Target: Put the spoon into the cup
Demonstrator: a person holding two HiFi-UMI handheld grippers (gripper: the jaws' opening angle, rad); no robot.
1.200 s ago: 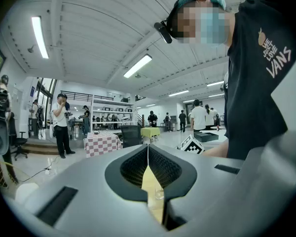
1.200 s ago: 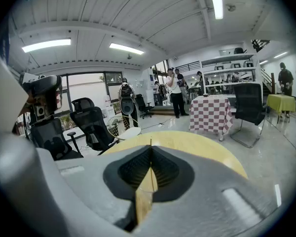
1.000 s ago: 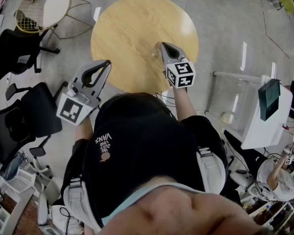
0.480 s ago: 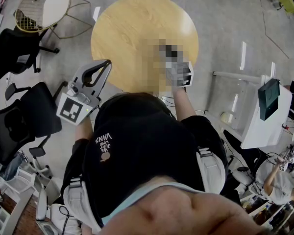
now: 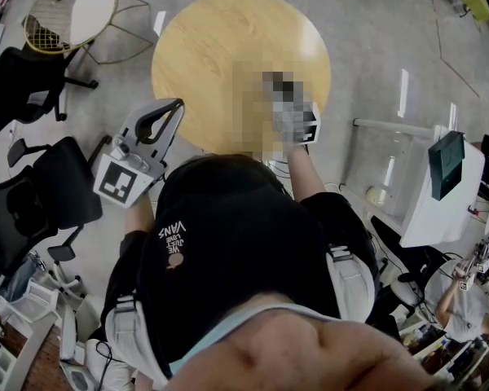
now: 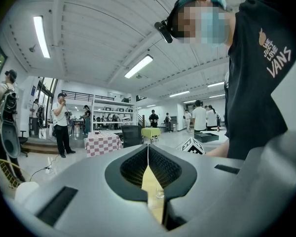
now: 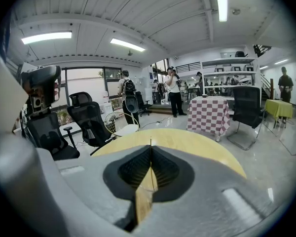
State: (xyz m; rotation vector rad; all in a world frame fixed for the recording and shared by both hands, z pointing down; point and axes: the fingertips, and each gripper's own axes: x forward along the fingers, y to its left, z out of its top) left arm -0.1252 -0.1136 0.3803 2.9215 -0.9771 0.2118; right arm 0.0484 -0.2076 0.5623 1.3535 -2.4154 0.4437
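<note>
Between the fingers of the left gripper (image 6: 148,152) nothing is held: the two pads meet at their tips in a closed seam, with only a hollow behind them. Just past and below those fingertips, the slit shows pale wood and a small clear glass (image 6: 159,192), probably the cup. The right gripper (image 7: 150,149) is likewise pressed closed and empty, its fingertips pointing out over the round wooden table (image 7: 197,142), where only plain wood shows beyond them. The spoon appears in no view, so its place, the way its bowl points and the run of its long axis cannot be told; the head view is obscured just ahead of the right fingers. By my reading, the step is finding and reaching the spoon. To do it well, the picking fingers should spread before descending, straddle the handle across its length, and close near mid-handle so the bowl tips down into the glass. Farther beyond the fingertips stand office chairs (image 7: 91,120) and a checkered table (image 7: 207,113).
</note>
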